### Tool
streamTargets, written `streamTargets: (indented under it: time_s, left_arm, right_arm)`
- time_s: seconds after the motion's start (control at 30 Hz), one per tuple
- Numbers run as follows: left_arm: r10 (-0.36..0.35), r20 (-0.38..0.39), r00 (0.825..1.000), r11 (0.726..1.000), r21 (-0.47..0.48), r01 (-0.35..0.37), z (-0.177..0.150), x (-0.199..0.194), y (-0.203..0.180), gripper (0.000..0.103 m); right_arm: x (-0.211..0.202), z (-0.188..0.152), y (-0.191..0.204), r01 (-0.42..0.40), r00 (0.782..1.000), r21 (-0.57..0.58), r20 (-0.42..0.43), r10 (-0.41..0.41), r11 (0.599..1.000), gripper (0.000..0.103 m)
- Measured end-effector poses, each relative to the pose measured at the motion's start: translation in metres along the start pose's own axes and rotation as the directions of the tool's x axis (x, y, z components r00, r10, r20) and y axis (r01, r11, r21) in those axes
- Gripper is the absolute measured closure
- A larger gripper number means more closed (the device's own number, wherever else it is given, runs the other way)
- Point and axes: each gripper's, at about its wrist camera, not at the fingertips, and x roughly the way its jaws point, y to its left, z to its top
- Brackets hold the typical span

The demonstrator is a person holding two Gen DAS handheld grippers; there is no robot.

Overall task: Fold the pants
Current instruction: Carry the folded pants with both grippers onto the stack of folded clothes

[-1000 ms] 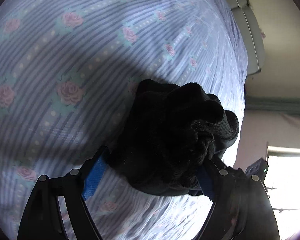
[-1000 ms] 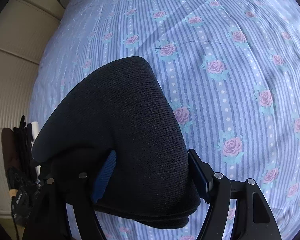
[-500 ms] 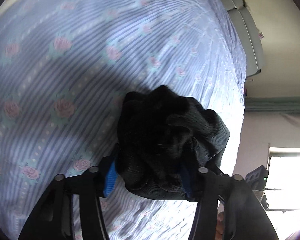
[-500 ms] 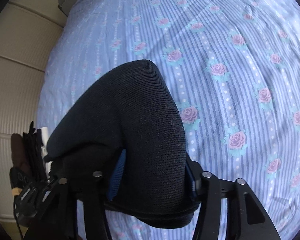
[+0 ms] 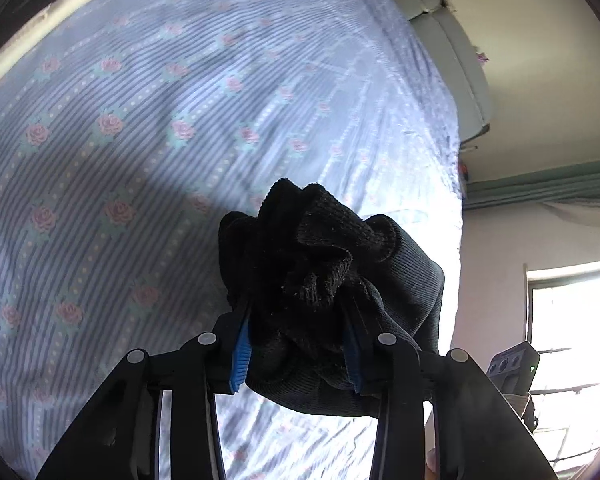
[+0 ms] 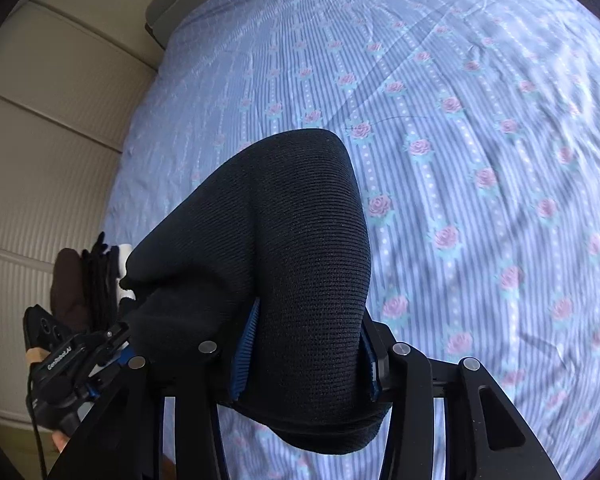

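You have the pants (image 6: pixel 300 248) off the bed, pinched in both grippers. The left gripper (image 5: pixel 296 344) has its jaws closed on a bunched, crumpled wad of the black knit, probably a hem or waistband end. The right gripper (image 6: pixel 306 352) has its jaws closed on a smoother, rounded fold that bulges forward over them. Both grips look deep and secure.

This looks like the carrying or spreading step, with no fold made yet. Draw your hands apart until the cloth between them goes taut, so the length hangs straight. Then lower it onto the sheet (image 6: pixel 480 128), far edge first, and let the rest lay down behind it. Keep both jaws closed until the fabric rests flat. The knit is soft and stretchy, so pull gently; it will sag and twist if one hand leads the other. The bunched left end is the likelier trouble: it may land as a lump and need smoothing.

The sheet is blue, striped, with pink roses, lightly creased, with bare space ahead of both grippers. A padded headboard (image 5: pixel 452 52) sits at the far end. Pale panelled doors (image 6: pixel 52 160) run along one side, and a bright window (image 5: pixel 580 320) glares on the other. Some dark clothes (image 6: pixel 88 284) hang or stand near the doors.
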Motion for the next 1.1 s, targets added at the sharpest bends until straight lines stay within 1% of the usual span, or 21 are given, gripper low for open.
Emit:
streamTargets:
  time_s: [0.07,0.27,0.43,0.6,0.73,0.8,0.97,1.1]
  left_arm:
    - [-0.016,0.015,1.000,1.000,0.012,0.016,-0.006,-0.010,-0.010,0.066]
    - [-0.076,0.094,0.993,0.996,0.049,0.072,-0.024,-0.058,-0.038,0.066]
    - [-0.115,0.182,0.976,0.991,0.081,0.102,-0.037,-0.111,-0.059,0.066]
    - [-0.136,0.275,0.952,0.987,0.117,0.108,-0.045,-0.172,-0.069,0.066]
    - [-0.150,0.331,0.932,0.985,0.130,0.113,-0.042,-0.214,-0.063,0.066]
    - [-0.155,0.361,0.919,0.985,0.130,0.115,-0.039,-0.236,-0.057,0.066]
    - [-0.178,0.411,0.894,0.983,0.117,0.142,-0.015,-0.279,-0.023,0.066]
    - [-0.168,0.419,0.892,0.985,0.099,0.139,0.013,-0.308,0.010,0.066]
  right_arm:
    - [-0.012,-0.004,0.005,-0.005,1.000,-0.005,0.019,0.005,1.000,0.059]
    - [-0.074,-0.016,0.026,-0.026,0.994,-0.064,0.106,0.033,0.998,0.059]
    - [-0.118,-0.023,0.057,-0.051,0.984,-0.133,0.165,0.073,0.990,0.059]
    - [-0.154,-0.032,0.092,-0.104,0.969,-0.195,0.201,0.144,0.975,0.059]
    - [-0.170,-0.040,0.127,-0.139,0.956,-0.244,0.220,0.194,0.960,0.058]
    - [-0.172,-0.043,0.147,-0.154,0.951,-0.264,0.221,0.216,0.952,0.059]
    - [-0.165,-0.050,0.206,-0.165,0.943,-0.322,0.225,0.245,0.932,0.058]
    - [-0.147,-0.057,0.255,-0.175,0.942,-0.334,0.218,0.257,0.926,0.058]
